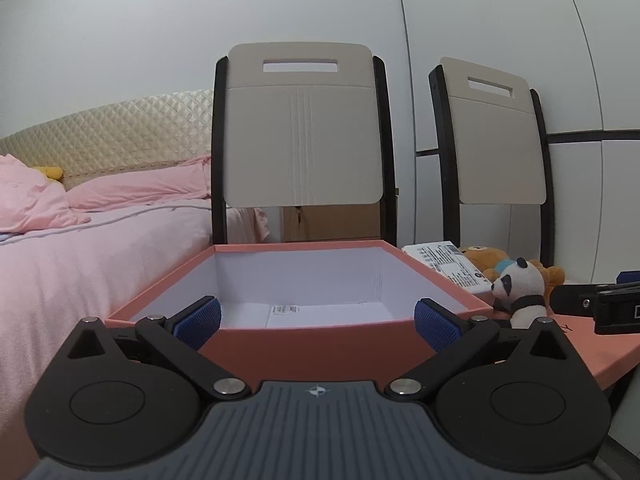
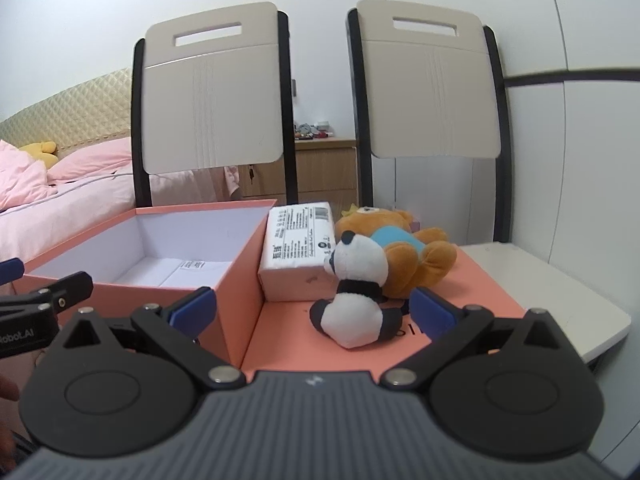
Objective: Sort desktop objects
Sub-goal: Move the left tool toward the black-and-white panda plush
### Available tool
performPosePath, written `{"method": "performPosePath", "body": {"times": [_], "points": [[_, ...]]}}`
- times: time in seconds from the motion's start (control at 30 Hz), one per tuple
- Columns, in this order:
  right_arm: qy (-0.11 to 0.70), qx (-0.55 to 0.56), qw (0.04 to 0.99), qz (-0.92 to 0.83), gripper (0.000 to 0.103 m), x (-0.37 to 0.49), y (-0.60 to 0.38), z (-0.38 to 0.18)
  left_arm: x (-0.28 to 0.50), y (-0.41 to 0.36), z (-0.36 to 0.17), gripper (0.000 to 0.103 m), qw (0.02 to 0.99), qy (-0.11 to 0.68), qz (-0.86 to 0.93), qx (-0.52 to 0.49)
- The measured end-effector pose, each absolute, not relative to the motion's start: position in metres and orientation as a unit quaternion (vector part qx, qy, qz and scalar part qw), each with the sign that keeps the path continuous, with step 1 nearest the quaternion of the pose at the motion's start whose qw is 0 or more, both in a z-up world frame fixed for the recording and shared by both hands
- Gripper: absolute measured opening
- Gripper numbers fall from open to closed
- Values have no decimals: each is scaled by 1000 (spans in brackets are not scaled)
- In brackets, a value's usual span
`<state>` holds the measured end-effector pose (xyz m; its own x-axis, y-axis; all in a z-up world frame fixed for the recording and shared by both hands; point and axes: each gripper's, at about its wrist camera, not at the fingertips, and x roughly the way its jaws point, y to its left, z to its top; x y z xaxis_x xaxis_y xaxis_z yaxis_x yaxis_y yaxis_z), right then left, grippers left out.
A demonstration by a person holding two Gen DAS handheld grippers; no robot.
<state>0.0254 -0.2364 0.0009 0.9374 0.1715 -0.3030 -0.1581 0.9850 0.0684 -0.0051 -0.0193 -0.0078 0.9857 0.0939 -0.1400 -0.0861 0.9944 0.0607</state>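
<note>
An open pink box (image 1: 312, 346) (image 2: 236, 280) with a white inside holds only a white sheet. Right of it, on the flat pink lid (image 2: 460, 292), lie a white tissue pack (image 2: 298, 248) (image 1: 448, 264), a panda plush (image 2: 356, 296) (image 1: 520, 292) and a brown bear plush (image 2: 404, 248) (image 1: 486, 258). My left gripper (image 1: 316, 320) is open and empty, just before the box's near wall. My right gripper (image 2: 312, 310) is open and empty, with the panda between its fingertips' line but slightly beyond them.
Two beige chairs (image 2: 212, 92) (image 2: 432, 80) stand behind the table. A bed with pink covers (image 1: 80, 248) is at the left. The white table's edge (image 2: 568, 304) shows at right. A wooden cabinet (image 2: 324, 168) stands behind.
</note>
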Motion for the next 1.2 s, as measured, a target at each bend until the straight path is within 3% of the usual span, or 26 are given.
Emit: {"method": "performPosePath", "body": {"times": [0.4, 1.2], "points": [[158, 37, 984, 78, 103, 24, -241, 6, -4, -6, -1, 103, 995, 91, 39, -13], [158, 54, 981, 95, 103, 18, -252, 7, -6, -25, -12, 103, 996, 91, 20, 6]]}}
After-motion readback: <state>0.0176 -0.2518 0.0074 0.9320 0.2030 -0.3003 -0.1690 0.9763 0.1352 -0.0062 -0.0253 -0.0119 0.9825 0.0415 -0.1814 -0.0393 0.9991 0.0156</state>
